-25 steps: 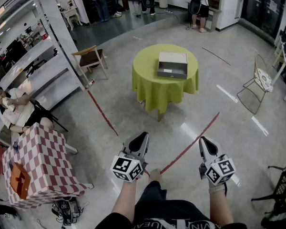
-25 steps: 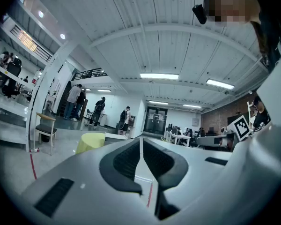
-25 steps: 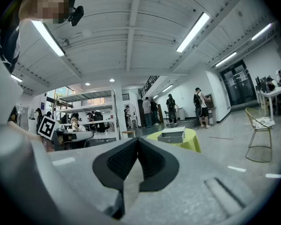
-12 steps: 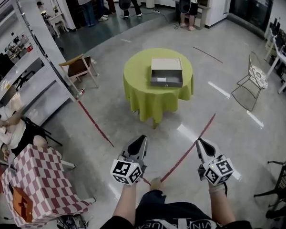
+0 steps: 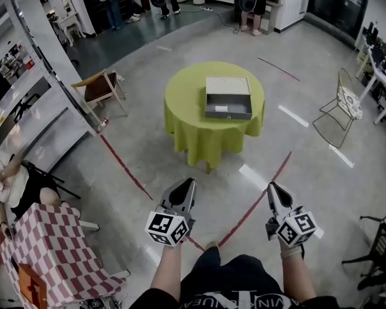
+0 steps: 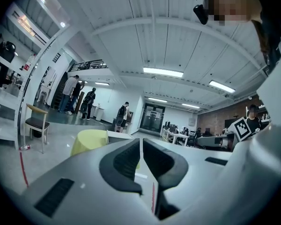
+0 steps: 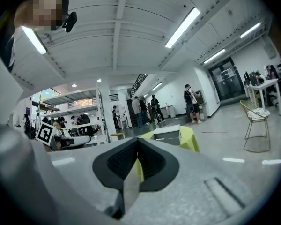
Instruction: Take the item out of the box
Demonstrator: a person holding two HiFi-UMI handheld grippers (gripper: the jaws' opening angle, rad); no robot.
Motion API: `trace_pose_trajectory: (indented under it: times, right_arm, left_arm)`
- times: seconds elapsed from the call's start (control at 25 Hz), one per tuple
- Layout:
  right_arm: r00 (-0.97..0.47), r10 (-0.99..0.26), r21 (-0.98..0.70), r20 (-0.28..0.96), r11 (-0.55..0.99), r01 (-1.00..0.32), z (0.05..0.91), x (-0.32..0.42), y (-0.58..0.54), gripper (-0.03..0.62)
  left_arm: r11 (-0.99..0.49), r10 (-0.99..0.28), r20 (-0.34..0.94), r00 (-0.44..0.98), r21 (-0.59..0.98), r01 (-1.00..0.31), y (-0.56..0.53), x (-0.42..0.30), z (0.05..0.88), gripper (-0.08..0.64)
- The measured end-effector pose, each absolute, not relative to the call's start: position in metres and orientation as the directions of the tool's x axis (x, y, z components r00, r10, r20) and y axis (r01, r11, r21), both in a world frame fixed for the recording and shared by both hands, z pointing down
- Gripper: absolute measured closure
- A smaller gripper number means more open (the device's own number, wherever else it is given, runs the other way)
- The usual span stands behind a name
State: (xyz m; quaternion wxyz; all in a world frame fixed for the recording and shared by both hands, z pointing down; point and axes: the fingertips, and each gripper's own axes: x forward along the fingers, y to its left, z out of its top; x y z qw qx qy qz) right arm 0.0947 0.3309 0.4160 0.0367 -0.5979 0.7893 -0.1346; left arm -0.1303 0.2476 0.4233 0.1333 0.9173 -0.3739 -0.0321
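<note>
A grey open box (image 5: pixel 228 98) sits on a round table with a yellow-green cloth (image 5: pixel 186 118), a few steps ahead across the floor. Its inside does not show from here. My left gripper (image 5: pixel 188 185) and right gripper (image 5: pixel 272 189) are held low in front of me, far short of the table, both shut with nothing between the jaws. In the left gripper view the jaws (image 6: pixel 141 142) meet, and the table (image 6: pixel 89 142) lies beyond them. The right gripper (image 7: pixel 137 140) points at the box (image 7: pixel 167 134) on the table (image 7: pixel 191 139).
A wooden chair (image 5: pixel 101 85) stands left of the table and a wire chair (image 5: pixel 346 105) to its right. White shelves (image 5: pixel 32 102) line the left side, with a seated person and a checked-cloth table (image 5: pixel 48 253) near them. Red tape lines (image 5: pixel 260 195) cross the floor. Several people stand at the back.
The view has shifted and the table with the box now looks a little nearer. Both grippers stay shut and in the same place before me.
</note>
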Motion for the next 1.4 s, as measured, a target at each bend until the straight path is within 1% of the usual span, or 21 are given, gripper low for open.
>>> trace_pose_trajectory:
  times: [0.12, 0.44, 0.76, 0.96, 1.4]
  right_arm:
    - [-0.275, -0.955, -0.294, 0.11, 0.233, -0.927, 0.425, 0.091, 0.324, 0.586]
    - [-0.289, -0.948, -0.317, 0.134, 0.236, -0.919, 0.439, 0.089, 0.297, 0.586]
    - [-0.323, -0.936, -0.334, 0.138, 0.263, -0.905, 0.443, 0.088, 0.234, 0.586]
    - [-0.354, -0.928, -0.301, 0.118, 0.306, -0.903, 0.434, 0.093, 0.186, 0.586]
    - [-0.39, -0.912, -0.314, 0.13, 0.335, -0.888, 0.442, 0.121, 0.114, 0.586]
  left_arm:
    - [-0.679, -0.698, 0.06, 0.713, 0.26, -0.687, 0.24, -0.136, 0.43, 0.537]
    - [-0.652, -0.709, 0.093, 0.699, 0.291, -0.7, 0.219, -0.145, 0.451, 0.537]
    - [-0.615, -0.74, 0.107, 0.665, 0.296, -0.731, 0.171, -0.153, 0.454, 0.537]
    - [-0.625, -0.736, 0.095, 0.671, 0.285, -0.726, 0.125, -0.137, 0.444, 0.537]
    - [-0.649, -0.712, 0.101, 0.695, 0.284, -0.706, 0.055, -0.088, 0.44, 0.537]
